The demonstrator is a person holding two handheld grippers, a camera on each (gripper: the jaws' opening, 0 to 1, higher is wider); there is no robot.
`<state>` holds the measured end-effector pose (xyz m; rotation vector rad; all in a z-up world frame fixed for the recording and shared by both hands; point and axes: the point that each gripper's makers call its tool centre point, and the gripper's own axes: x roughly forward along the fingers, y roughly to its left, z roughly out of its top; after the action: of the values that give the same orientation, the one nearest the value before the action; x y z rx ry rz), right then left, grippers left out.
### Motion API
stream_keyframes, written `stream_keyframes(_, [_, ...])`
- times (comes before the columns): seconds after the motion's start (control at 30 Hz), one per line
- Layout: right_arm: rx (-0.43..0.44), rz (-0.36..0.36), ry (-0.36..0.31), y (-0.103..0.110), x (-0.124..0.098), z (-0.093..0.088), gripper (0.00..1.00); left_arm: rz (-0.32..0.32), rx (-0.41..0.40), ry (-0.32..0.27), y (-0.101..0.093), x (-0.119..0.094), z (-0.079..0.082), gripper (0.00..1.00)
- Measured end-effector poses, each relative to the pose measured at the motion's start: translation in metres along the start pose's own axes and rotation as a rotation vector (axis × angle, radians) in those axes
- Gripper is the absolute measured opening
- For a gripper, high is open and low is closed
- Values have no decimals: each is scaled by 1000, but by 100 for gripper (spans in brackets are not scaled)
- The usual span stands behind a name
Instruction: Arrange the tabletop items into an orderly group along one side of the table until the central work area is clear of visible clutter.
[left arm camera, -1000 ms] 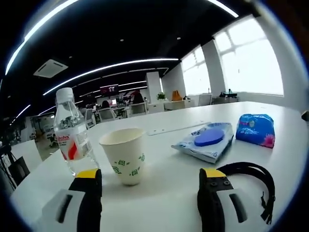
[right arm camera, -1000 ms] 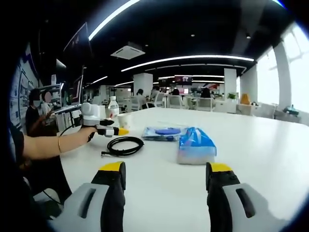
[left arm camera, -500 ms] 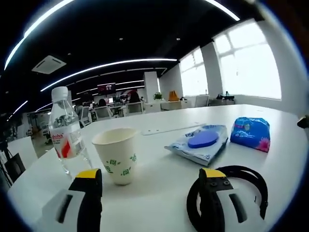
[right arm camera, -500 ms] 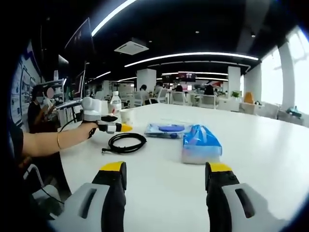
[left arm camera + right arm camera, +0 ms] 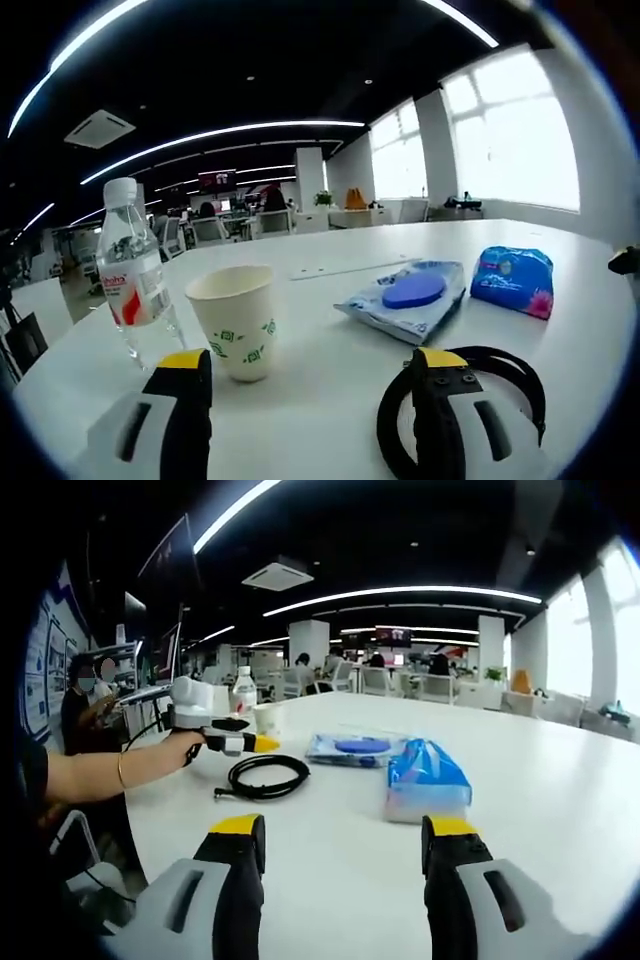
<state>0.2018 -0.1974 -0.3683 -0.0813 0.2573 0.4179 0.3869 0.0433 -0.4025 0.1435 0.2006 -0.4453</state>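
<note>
In the left gripper view my left gripper is open and holds nothing. A coiled black cable lies on the white table around its right jaw. A paper cup stands just ahead, with a water bottle to its left. Farther right lie a wipes pack with a blue lid and a blue tissue pack. My right gripper is open low over the table, near the tissue pack. The left gripper is beside the cable, with the wipes pack behind.
A person's forearm reaches in from the left along the table edge, and the bottle and cup stand behind the hand. Bare tabletop spreads to the right. Office desks and chairs fill the background.
The left gripper has edged toward the cable, whose coil now lies around its right jaw. The right gripper's view has shifted only slightly. Both stay open.
</note>
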Motion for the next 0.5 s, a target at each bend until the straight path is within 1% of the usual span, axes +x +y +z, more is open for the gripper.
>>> stream_keyframes(0.4, [-26, 17, 0, 4, 8, 3, 56, -24, 3, 13, -8, -1, 1, 77])
stream_keyframes(0.5, [-29, 18, 3, 4, 9, 3, 55, -31, 3, 14, -9, -1, 1, 74])
